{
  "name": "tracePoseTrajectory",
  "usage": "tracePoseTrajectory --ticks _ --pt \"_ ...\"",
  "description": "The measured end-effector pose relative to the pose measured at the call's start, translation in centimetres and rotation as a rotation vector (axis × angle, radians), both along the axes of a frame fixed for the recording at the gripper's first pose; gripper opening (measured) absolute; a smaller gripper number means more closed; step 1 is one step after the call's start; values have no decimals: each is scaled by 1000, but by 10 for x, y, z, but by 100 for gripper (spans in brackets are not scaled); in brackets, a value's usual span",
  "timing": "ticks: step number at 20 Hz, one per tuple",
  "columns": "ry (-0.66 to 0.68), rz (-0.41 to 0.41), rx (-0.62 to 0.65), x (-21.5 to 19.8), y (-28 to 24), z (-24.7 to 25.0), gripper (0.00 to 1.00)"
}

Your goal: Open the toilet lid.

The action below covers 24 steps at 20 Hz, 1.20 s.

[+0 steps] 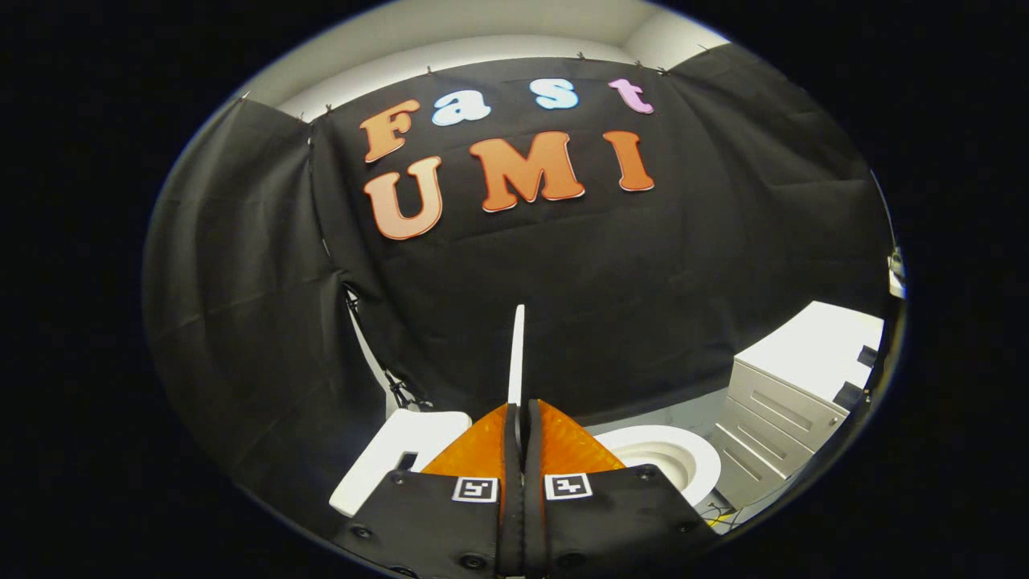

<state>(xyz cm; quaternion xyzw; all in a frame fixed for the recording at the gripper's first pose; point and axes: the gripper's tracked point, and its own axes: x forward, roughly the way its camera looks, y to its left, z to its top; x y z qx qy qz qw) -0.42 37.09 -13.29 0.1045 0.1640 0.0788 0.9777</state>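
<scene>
- Your gripper (521,414) has its two fingers drawn together on the thin edge of the toilet lid (517,354), which stands edge-on, rising straight ahead from between the fingertips against the black booth wall (643,281).
- The lid looks like a stiff, thin plastic panel: light by my judgement, smooth and likely slippery, so a pinch near its free rim is the sensible hold, and that is where you have it.
- Being hinged, it will swing on an arc; follow that arc rather than pulling straight, or the rim may slide out of the pads.
- The toilet bowl (667,458) with its open seat ring lies just right of the fingers; the white tank (394,454) sits to their left, so the lid appears near upright already.
- A grey drawer cabinet (784,418) stands beyond the bowl, at the wall's foot.
- No brand or label can be read on the toilet; the fingers carry two square black-and-white markers (474,488), not text.
</scene>
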Motion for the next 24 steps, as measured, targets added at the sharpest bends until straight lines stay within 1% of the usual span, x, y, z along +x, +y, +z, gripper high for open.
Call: tracePoseTrajectory --ticks 13,24 --pt "-58 160 -111 -16 92 14 8" --pt "-76 271 -170 -29 153 8 8"
